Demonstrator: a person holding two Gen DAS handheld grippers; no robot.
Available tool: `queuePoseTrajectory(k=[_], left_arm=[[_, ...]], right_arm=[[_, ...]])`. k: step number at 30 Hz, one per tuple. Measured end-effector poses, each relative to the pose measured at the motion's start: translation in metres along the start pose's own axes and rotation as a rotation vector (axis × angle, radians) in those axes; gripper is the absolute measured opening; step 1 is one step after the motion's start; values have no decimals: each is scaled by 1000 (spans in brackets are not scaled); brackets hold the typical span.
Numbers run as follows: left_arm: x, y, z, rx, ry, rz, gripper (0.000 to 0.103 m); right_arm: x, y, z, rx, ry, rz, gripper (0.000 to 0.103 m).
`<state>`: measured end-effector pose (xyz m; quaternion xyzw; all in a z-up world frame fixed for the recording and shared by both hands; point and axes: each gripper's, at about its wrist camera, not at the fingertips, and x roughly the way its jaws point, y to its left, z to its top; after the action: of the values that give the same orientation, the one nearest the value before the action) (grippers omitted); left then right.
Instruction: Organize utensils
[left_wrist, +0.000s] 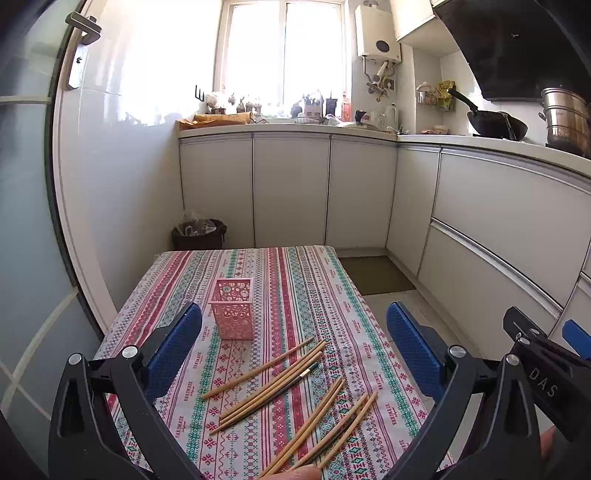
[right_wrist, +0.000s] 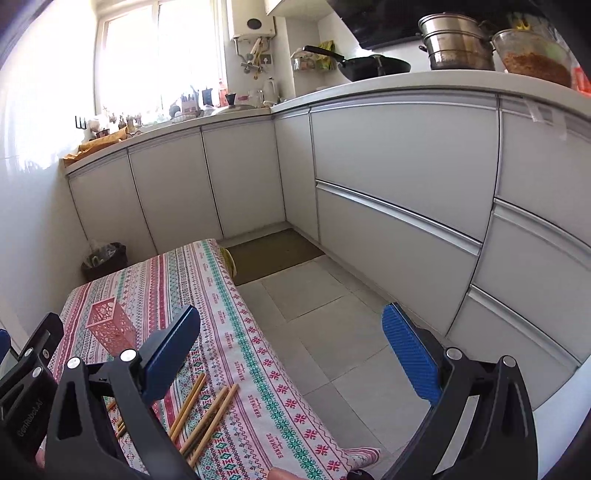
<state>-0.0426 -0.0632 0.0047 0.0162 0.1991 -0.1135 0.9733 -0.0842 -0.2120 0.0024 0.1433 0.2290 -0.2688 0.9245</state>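
Hovering with left claw spread wide, empty; pink holder upright at 11 o'clock on desk, chopsticks scattered at 6. Right claw likewise spread, half off desk edge. Risks: thin sticks rolling away, holder tipping if clipped.

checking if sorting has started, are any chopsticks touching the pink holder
Apart. The left wrist view shows bare tablecloth between the pink holder and the nearest of the chopsticks, which all lie flat.
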Motion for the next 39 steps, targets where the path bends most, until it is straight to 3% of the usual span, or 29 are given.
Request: queuePoseTrajectory(k=[9, 11, 16, 22, 27, 31, 33, 34, 37, 39], left_arm=[[13, 6, 1, 22, 34, 6, 96], [33, 13, 0, 44, 106, -3, 96], [95, 41, -23, 40, 370, -56, 96], [131, 53, -52, 23, 548, -46, 96], [166, 68, -68, -28, 700, -86, 96], [186, 77, -55, -174, 779, -282, 96], [202, 68, -45, -166, 824, -388, 96], [213, 59, -42, -116, 872, -398, 96], [247, 41, -43, 47, 989, -312, 96], [270, 42, -45, 54, 1018, -261, 94]], right_arm=[[9, -1, -2, 19, 22, 5, 96], [19, -1, -3, 35, 62, 15, 96], [56, -4, -7, 112, 250, 152, 96], [101, 7, -25, 188, 413, 235, 96], [136, 18, -33, 289, 575, 377, 96], [149, 21, -28, 353, 600, 414, 96], [159, 18, -27, 400, 623, 435, 96], [164, 17, -27, 423, 639, 450, 96], [180, 20, -29, 456, 698, 494, 96], [189, 22, -31, 468, 729, 499, 96]])
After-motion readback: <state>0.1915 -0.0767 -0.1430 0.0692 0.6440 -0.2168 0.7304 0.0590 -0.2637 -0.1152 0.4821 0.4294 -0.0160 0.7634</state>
